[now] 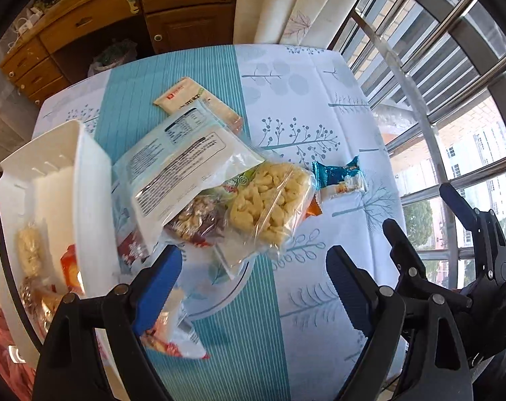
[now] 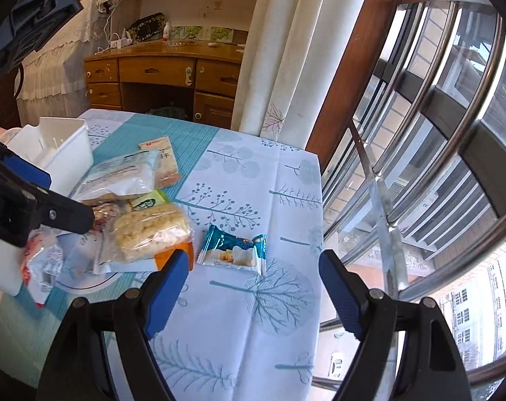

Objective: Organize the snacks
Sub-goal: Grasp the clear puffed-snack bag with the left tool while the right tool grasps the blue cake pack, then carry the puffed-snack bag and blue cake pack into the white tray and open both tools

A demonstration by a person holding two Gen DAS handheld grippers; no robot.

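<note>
A pile of snack packets lies on the blue-and-white tablecloth [image 1: 320, 100]: a clear bag of pale puffs [image 1: 269, 200] [image 2: 149, 234], a large white pouch [image 1: 179, 170] [image 2: 119, 177] and a beige packet [image 1: 186, 95] [image 2: 162, 160]. A teal wrapped candy [image 1: 340, 177] [image 2: 233, 250] lies apart on the right of the pile. My left gripper [image 1: 253, 284] [image 2: 69, 198] hangs open over the pile's near edge, gripping nothing. My right gripper [image 2: 254, 287] [image 1: 430, 220] is open just short of the teal candy, nothing between its fingers.
A white bin [image 1: 86, 173] [image 2: 66, 153] stands left of the pile with several snacks [image 1: 29, 250] inside. A red-and-white packet [image 1: 172, 334] [image 2: 42, 267] lies near it. Window bars [image 2: 420, 167] and a curtain [image 2: 279, 50] border the table's right and far sides.
</note>
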